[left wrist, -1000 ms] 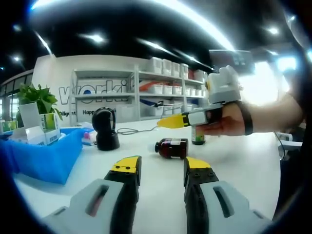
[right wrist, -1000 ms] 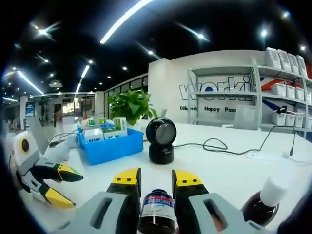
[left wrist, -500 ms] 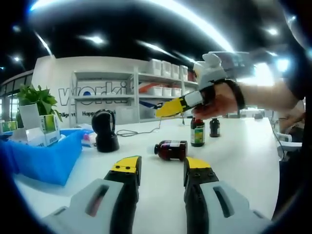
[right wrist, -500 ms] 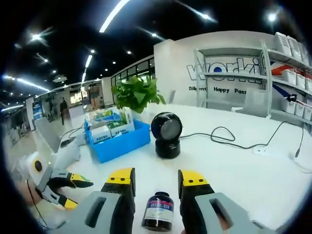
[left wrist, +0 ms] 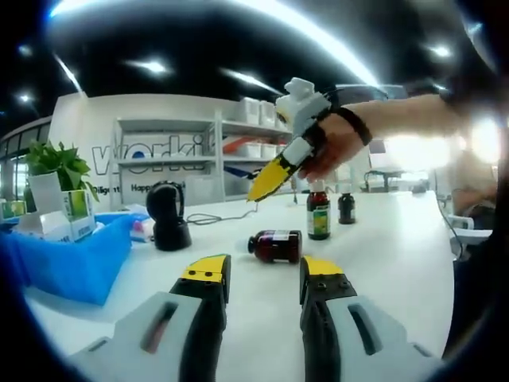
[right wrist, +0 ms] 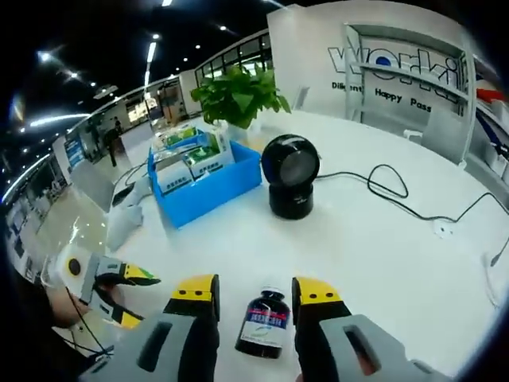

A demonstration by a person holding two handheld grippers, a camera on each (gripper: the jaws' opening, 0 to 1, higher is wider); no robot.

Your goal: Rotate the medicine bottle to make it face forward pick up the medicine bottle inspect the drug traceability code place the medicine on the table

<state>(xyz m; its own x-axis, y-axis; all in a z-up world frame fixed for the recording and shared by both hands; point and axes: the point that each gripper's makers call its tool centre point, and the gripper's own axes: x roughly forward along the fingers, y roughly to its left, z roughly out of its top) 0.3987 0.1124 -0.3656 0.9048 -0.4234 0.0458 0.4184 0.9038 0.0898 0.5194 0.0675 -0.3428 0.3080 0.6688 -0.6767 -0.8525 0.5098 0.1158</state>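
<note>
Place: open showroom or office hall
Evidence: wall lettering (left wrist: 151, 151), storage shelves (left wrist: 238, 151), white table (right wrist: 382, 247), ceiling spotlights (right wrist: 151, 56)

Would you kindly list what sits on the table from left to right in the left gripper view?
Green plant → blue bin → black round scanner → bottle lying on its side → upright bottle with green label → small dark bottle.

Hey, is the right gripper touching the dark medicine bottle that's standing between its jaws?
Apart. In the right gripper view, white table shows on both sides of the dark medicine bottle, between it and the open jaws of the right gripper.
</note>
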